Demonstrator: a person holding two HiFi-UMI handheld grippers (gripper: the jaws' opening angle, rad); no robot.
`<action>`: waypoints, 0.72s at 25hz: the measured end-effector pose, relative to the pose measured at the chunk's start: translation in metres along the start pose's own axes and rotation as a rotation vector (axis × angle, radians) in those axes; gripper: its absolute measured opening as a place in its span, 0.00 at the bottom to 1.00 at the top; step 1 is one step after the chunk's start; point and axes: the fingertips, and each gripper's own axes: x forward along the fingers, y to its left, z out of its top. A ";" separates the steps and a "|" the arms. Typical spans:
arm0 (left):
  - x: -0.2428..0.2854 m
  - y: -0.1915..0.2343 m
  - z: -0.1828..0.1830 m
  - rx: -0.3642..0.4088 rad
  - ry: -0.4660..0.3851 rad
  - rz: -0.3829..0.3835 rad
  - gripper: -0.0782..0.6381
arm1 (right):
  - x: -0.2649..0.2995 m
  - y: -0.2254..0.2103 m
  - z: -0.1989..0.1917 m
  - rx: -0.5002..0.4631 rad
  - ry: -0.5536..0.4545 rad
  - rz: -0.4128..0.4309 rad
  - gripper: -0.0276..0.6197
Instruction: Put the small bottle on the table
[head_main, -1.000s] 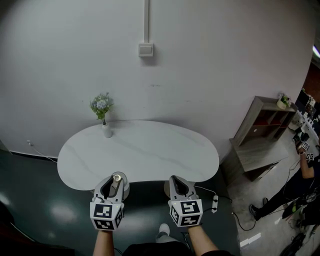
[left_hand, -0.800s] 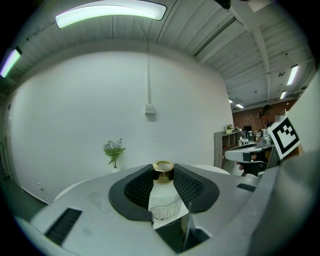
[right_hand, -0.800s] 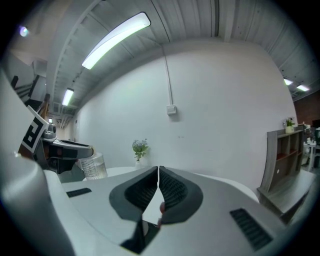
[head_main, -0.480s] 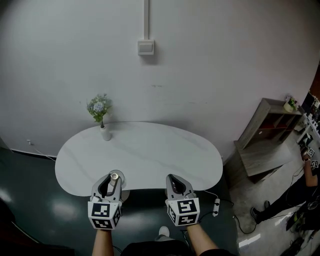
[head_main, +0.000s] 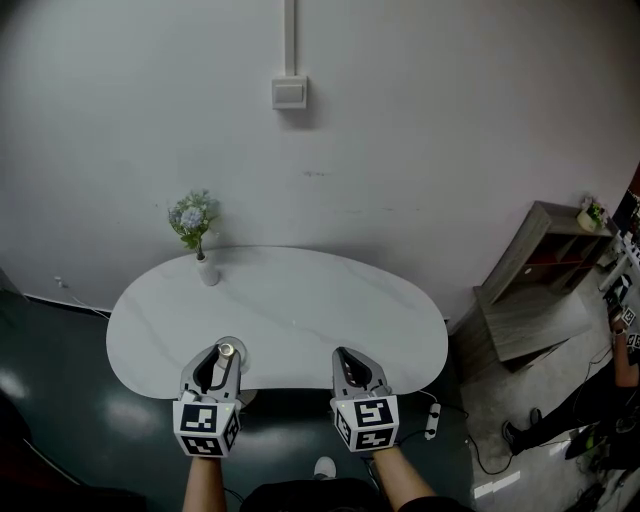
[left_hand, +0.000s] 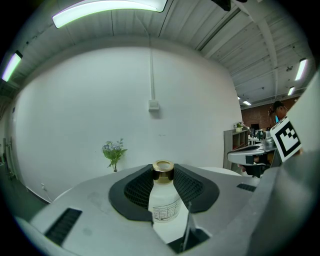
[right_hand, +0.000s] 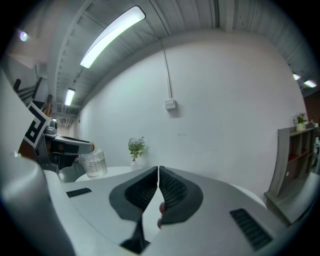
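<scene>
A small clear bottle (left_hand: 163, 200) with a gold cap stands upright between the black pads of my left gripper (left_hand: 163, 186), which is shut on it. In the head view the left gripper (head_main: 218, 362) holds the small bottle (head_main: 226, 352) over the near edge of the white oval table (head_main: 300, 310). From the right gripper view the bottle (right_hand: 93, 163) shows at the left, held in the air. My right gripper (head_main: 350, 362) is beside it at the table's near edge, and its pads (right_hand: 172, 189) are pressed together with nothing between them.
A little white vase with flowers (head_main: 196, 232) stands at the table's far left. A wooden shelf unit (head_main: 545, 275) is off to the right by the wall. A power strip (head_main: 432, 420) and cables lie on the floor. A person (head_main: 625, 340) is at the far right.
The head view has tilted slightly, so the table sits lower and nearer. Both grippers stay at the table's near edge, the left still shut on the bottle.
</scene>
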 end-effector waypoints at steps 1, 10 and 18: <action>0.002 -0.001 0.001 0.001 0.000 0.004 0.28 | 0.002 -0.002 0.000 0.000 0.001 0.003 0.15; 0.009 -0.011 0.010 0.012 -0.006 0.038 0.28 | 0.008 -0.015 0.003 -0.003 -0.006 0.045 0.15; 0.011 -0.019 0.013 0.023 0.002 0.041 0.28 | 0.006 -0.021 0.005 -0.011 -0.013 0.055 0.15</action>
